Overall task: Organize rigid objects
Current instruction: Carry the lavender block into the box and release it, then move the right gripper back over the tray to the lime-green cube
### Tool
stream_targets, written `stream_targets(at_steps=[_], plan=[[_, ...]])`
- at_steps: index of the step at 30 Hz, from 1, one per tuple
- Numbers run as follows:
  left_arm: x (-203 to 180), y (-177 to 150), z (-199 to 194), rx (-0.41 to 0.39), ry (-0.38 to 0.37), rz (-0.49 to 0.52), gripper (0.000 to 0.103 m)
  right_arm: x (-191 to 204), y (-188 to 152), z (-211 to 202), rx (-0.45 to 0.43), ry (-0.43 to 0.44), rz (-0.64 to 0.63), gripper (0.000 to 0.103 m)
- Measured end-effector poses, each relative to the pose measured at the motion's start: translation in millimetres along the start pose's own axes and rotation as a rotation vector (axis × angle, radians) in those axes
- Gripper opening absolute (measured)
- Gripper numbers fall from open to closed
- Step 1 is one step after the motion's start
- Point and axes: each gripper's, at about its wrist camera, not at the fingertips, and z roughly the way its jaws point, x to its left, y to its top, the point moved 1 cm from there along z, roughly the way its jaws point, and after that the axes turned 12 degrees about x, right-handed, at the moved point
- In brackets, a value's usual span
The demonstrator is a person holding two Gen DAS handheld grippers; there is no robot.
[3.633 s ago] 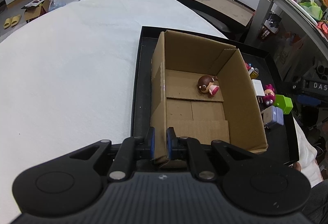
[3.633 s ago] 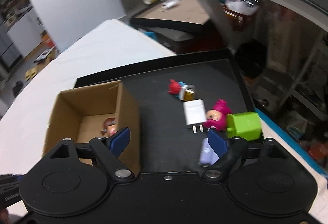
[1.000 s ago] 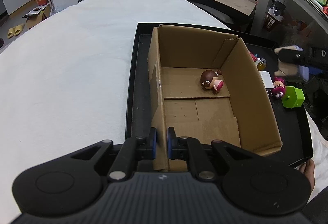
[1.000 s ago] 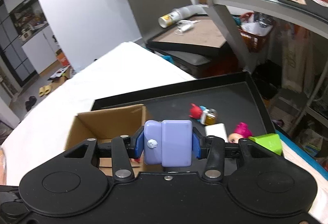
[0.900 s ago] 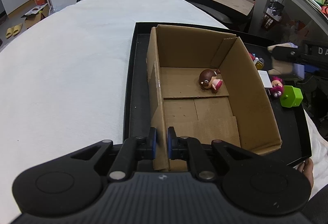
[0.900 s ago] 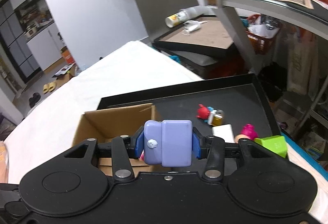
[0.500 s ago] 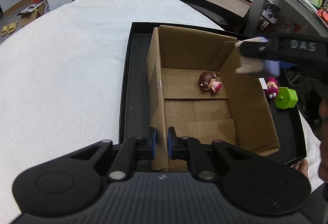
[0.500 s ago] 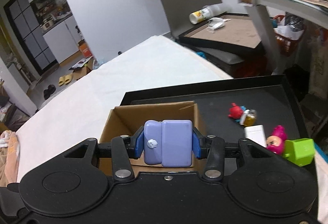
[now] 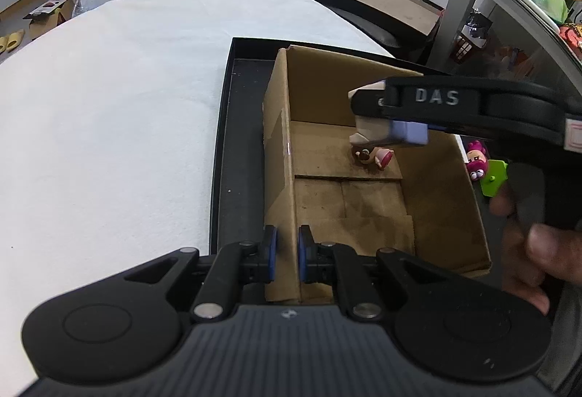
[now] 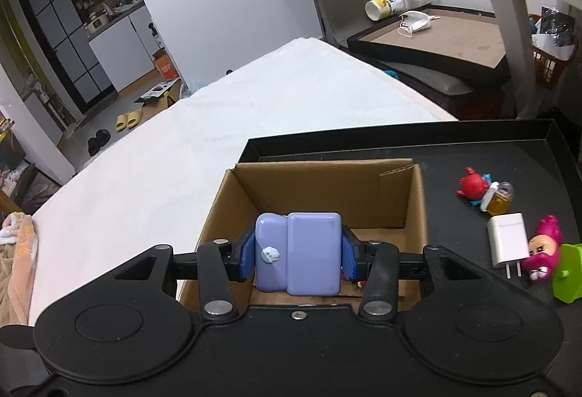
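Observation:
An open cardboard box [image 9: 363, 211] stands on a black tray [image 9: 240, 128]. My left gripper [image 9: 285, 257] is shut on the box's near left wall. My right gripper [image 10: 298, 257] is shut on a lilac blue case [image 10: 298, 253] and holds it above the box [image 10: 363, 193]; it shows in the left wrist view [image 9: 385, 122] over the box's far half. A small brown-haired doll [image 9: 373, 157] lies on the box floor below it.
On the tray [image 10: 509, 149] right of the box lie a red crab toy [image 10: 471, 186], a small yellow jar [image 10: 500, 200], a white charger [image 10: 507, 244], a pink doll [image 10: 542, 249] and a green block [image 10: 567, 271]. A white tablecloth [image 9: 109, 99] lies left.
My right gripper picked up the lilac case from the tray and carried it left, from beside the box to above its inside. My left gripper kept its hold on the box wall.

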Motion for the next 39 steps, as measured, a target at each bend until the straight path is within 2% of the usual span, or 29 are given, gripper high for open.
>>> stream_targets(at_steps=[9,14,18,27,32,36,39], plan=[[6,1,0,0.006,-0.03,-0.001,0.011,-3,3,18,0.02,-0.01,0.027,0.044],[6,3,0,0.009,-0.039,-0.006,0.011,1,7,10,-0.034,0.036,0.031,0.047],[4,2,0,0.005,-0.029,-0.007,0.011,4,10,-6,-0.058,0.024,0.012,0.054],[0,3,-2,0.012,-0.014,-0.015,0.011,-2,5,-22,-0.004,0.005,-0.007,0.071],[-1,6,-3,0.014,-0.008,-0.032,0.011,-15,2,-35,0.001,0.008,0.017,0.073],[-4,5,-4,0.015,0.005,-0.034,0.011,-25,2,-46,-0.011,-0.012,0.034,0.081],[-3,5,-4,0.018,0.012,-0.048,0.01,-31,3,-53,-0.014,-0.027,0.049,0.082]])
